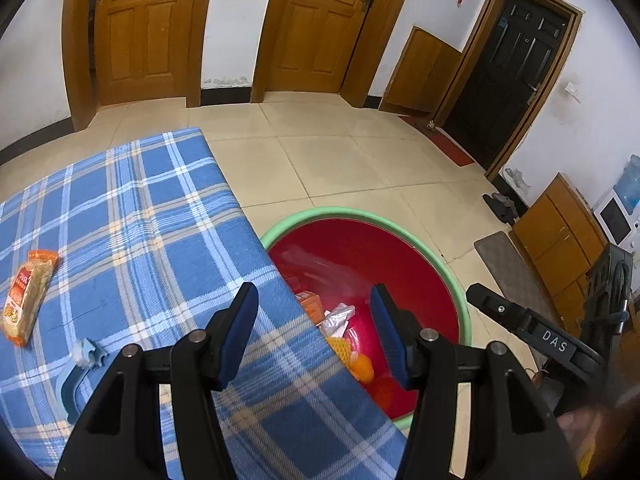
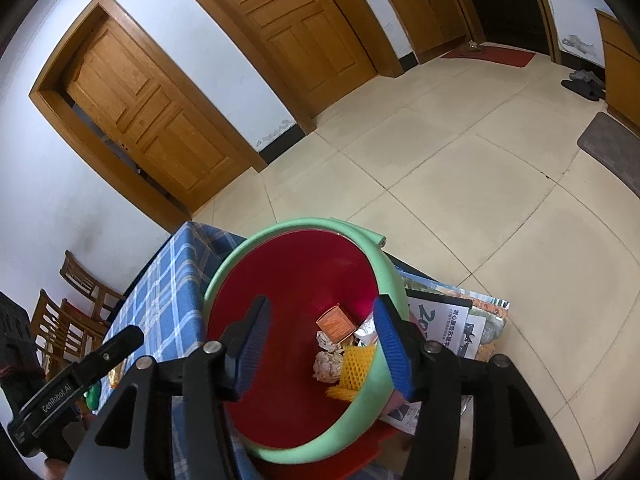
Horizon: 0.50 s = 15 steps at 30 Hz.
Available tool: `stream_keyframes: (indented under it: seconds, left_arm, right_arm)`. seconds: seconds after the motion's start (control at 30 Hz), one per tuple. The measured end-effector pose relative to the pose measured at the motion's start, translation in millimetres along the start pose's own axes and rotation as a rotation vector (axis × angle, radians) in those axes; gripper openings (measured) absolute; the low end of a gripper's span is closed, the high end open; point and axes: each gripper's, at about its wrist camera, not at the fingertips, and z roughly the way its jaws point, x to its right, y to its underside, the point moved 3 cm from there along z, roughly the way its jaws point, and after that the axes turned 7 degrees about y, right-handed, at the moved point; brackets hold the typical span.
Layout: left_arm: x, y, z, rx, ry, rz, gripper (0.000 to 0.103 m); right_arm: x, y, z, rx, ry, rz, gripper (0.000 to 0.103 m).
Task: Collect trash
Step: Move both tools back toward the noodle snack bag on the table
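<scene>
At nine o'clock on the bench [image 1: 132,216] a snack pack [image 1: 28,296] lies: light, crinkly, slippery; mid-length grip advised. Left gripper [image 1: 314,334] and right gripper [image 2: 320,346] fingers half open, empty, over the basin [image 2: 384,276].

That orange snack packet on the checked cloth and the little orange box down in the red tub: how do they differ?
The snack packet is a long, soft wrapper lying flat on the blue checked cloth, not yet collected. The orange box is small, squarish and stiff, already inside the red tub among crumpled paper and yellow foam netting. The packet lies alone; the box sits in a heap. Both are orange packaging.
</scene>
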Motion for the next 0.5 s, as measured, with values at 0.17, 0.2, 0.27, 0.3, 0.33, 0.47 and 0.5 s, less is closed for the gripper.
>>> stream_keyframes:
  seconds: [0.17, 0.2, 0.27, 0.3, 0.33, 0.47, 0.5]
  left_arm:
    - [-5, 6, -16, 0.006, 0.000, -0.002, 0.058]
    - [-6, 7, -21, 0.011, -0.001, -0.006, 0.058]
    - [-7, 9, -30, 0.021, -0.002, -0.012, 0.058]
    - [-8, 10, -35, 0.027, -0.004, -0.015, 0.058]
    - [-10, 11, -40, 0.033, -0.008, -0.017, 0.058]
    - [-21, 14, -64, 0.064, -0.037, -0.029, 0.058]
    - [-25, 14, -72, 0.072, -0.047, -0.034, 0.058]
  right_arm:
    - [-7, 6, -17, 0.022, 0.000, 0.003, 0.060]
    - [-9, 7, -20, 0.025, -0.003, 0.000, 0.060]
    - [-14, 9, -26, 0.035, -0.009, -0.007, 0.061]
    - [-17, 10, -29, 0.038, -0.012, -0.010, 0.062]
    - [-20, 12, -32, 0.041, -0.016, -0.014, 0.063]
    - [-37, 19, -43, 0.049, -0.036, -0.039, 0.064]
    - [-41, 20, -45, 0.050, -0.042, -0.045, 0.064]
